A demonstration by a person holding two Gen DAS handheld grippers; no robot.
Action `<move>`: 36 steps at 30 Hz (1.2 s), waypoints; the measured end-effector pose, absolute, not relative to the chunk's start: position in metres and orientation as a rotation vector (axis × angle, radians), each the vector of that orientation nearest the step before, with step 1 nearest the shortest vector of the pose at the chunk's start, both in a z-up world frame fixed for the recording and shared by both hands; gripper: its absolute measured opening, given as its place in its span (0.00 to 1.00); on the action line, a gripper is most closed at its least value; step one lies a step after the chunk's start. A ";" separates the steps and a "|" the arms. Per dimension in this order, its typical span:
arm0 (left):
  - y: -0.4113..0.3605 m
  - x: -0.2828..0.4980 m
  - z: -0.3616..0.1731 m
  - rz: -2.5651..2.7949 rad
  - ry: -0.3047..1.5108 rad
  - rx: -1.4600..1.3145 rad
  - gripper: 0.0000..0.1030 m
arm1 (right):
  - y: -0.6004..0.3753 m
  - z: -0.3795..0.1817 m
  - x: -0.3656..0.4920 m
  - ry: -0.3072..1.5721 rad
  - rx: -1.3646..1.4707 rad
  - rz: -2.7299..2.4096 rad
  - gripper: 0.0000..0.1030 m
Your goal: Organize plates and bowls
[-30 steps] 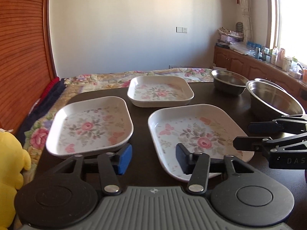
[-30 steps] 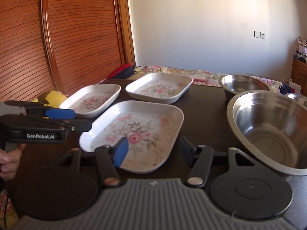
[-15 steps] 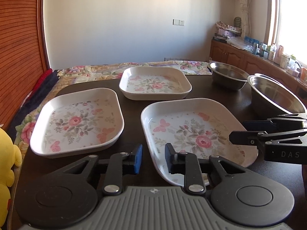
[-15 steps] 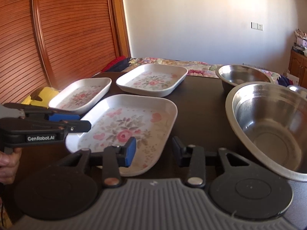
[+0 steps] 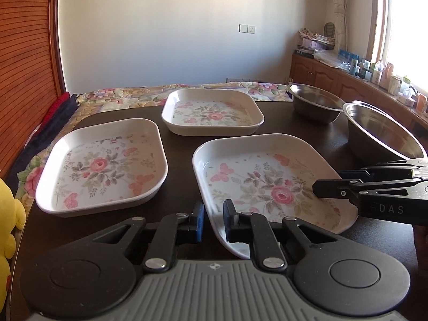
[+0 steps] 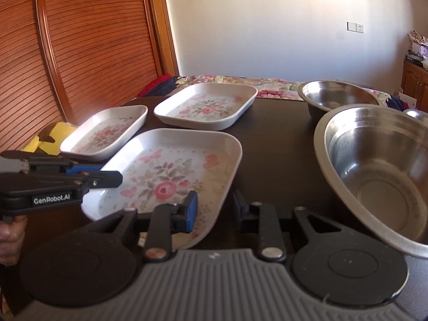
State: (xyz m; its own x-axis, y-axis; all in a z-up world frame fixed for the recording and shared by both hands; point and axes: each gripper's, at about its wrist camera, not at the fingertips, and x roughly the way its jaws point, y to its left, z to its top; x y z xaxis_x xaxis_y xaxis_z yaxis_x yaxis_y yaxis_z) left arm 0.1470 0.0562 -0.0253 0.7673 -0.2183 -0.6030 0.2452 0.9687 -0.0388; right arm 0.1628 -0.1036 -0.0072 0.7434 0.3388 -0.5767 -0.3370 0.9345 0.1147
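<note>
Both grippers at the near floral plate (image 5: 270, 184)

My left gripper (image 5: 214, 220), marked "GenRobot.AI", has gone from wide to clamped on the plate's 7 o'clock rim. My right gripper (image 6: 214, 210), marked "DAS", is closing, its jaws narrower than before and astride the 5 o'clock rim, pads not yet pressing.

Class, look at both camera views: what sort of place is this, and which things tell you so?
Probably a room in a home, not a workshop: a dark table beside a floral bedspread, a slatted wooden door, and a wooden cabinet cluttered with household bottles under a sunny window.
</note>
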 end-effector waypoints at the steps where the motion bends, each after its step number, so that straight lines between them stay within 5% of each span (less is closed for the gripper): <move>1: 0.056 0.146 -0.025 -0.254 0.650 0.039 0.16 | -0.103 -0.007 0.163 0.631 0.004 0.370 0.25; 36: 0.061 0.034 -0.014 -0.241 0.613 0.029 0.16 | -0.108 0.004 0.070 0.555 0.080 0.419 0.25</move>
State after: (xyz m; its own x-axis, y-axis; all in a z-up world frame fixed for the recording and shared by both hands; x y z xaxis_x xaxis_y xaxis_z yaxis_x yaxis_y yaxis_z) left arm 0.0343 0.0605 -0.0137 0.7907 -0.2152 -0.5731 0.2326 0.9716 -0.0439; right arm 0.0700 -0.1079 0.0040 0.7680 0.4068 -0.4946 -0.3641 0.9127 0.1853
